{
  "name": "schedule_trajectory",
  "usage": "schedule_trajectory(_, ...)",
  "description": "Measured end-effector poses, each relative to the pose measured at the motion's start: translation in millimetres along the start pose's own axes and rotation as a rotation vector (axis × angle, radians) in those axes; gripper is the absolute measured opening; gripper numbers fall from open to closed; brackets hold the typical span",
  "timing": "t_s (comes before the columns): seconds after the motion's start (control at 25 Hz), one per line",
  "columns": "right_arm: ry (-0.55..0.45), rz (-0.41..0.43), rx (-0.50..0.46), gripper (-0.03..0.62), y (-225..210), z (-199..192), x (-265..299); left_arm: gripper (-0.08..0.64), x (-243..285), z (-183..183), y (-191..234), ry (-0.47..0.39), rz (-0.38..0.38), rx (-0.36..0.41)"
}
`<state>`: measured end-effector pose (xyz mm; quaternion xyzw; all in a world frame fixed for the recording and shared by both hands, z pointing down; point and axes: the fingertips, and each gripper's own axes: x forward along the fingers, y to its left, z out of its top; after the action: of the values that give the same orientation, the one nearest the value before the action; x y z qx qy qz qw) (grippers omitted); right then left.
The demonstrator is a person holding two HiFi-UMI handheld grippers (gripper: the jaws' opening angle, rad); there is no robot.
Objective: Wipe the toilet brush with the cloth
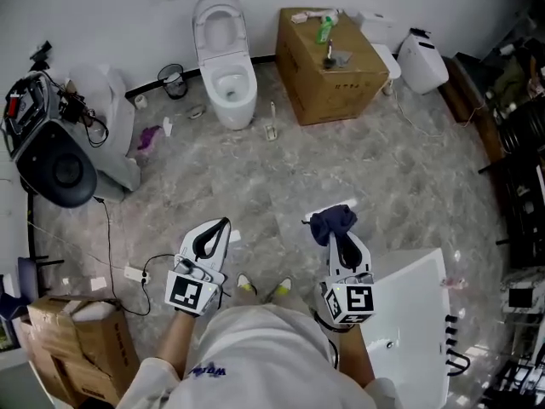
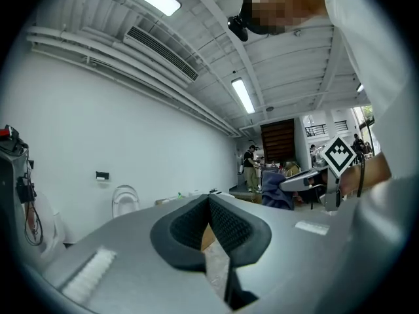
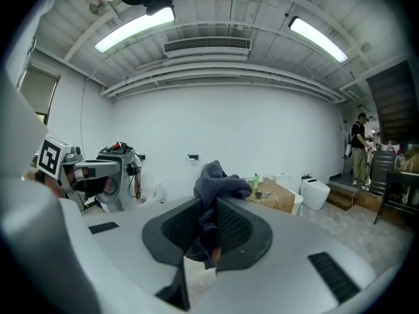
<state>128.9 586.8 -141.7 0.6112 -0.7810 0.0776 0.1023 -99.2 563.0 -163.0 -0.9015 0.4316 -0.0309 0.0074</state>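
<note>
Clamping a dark blue cloth point(image 3: 219, 185) between its jaws, the right gripper point(image 3: 208, 214) points slightly downward at the person's waist, the fabric bunched above the pads and hanging through the gap beneath them. Beside it the left gripper point(image 2: 209, 201) is clenched on nothing, its ribbed pads meeting at the tips with only floor showing through the gap below. In the head view the left gripper point(image 1: 220, 228) and the right gripper point(image 1: 336, 230) sit side by side, apart from each other, and the cloth point(image 1: 332, 221) sticks out past the right gripper's tips.

A white basin-like fixture point(image 1: 409, 313) lies just beside the right gripper on its outer side. Well ahead of both grippers, across the marbled floor point(image 1: 358, 169), stands a white toilet point(image 1: 226, 66). A slim upright item in a small stand point(image 1: 272, 124), too small to be sure of but probably the toilet brush, stands between the toilet and a cardboard box point(image 1: 328, 79) topped with a green bottle point(image 1: 324, 29).

On this showing the task has barely begun. The cloth is in hand, but the brush sits far out of reach and neither gripper touches it. The person has yet to approach it, take it up, most likely with the empty left gripper, and wipe it.
</note>
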Motion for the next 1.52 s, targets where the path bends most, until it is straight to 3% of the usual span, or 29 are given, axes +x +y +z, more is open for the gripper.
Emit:
schedule_trajectory(0.44, 0.008, 0.006, -0.016, 0.057, 24, -2, 0, -0.003, -24, -2, 16, -0.005, 0.019, 0.000)
schedule_trajectory(0.64, 0.032, 0.009, -0.024, 0.057, 49, -8, 3, -0.003, -45, 10, 27, -0.058, 0.012, -0.019)
schedule_trajectory(0.92, 0.075, -0.003, -0.046, 0.057, 81, -17, -1, -0.003, -63, -8, 47, -0.032, -0.008, -0.040)
schedule_trajectory(1.24, 0.095, -0.021, -0.072, 0.057, 80, -19, 7, -0.003, -46, -11, 48, -0.039, -0.049, -0.057)
schedule_trajectory(1.52, 0.107, -0.024, -0.042, 0.057, 50, -27, 35, -0.003, -7, -16, 50, -0.017, -0.052, -0.055)
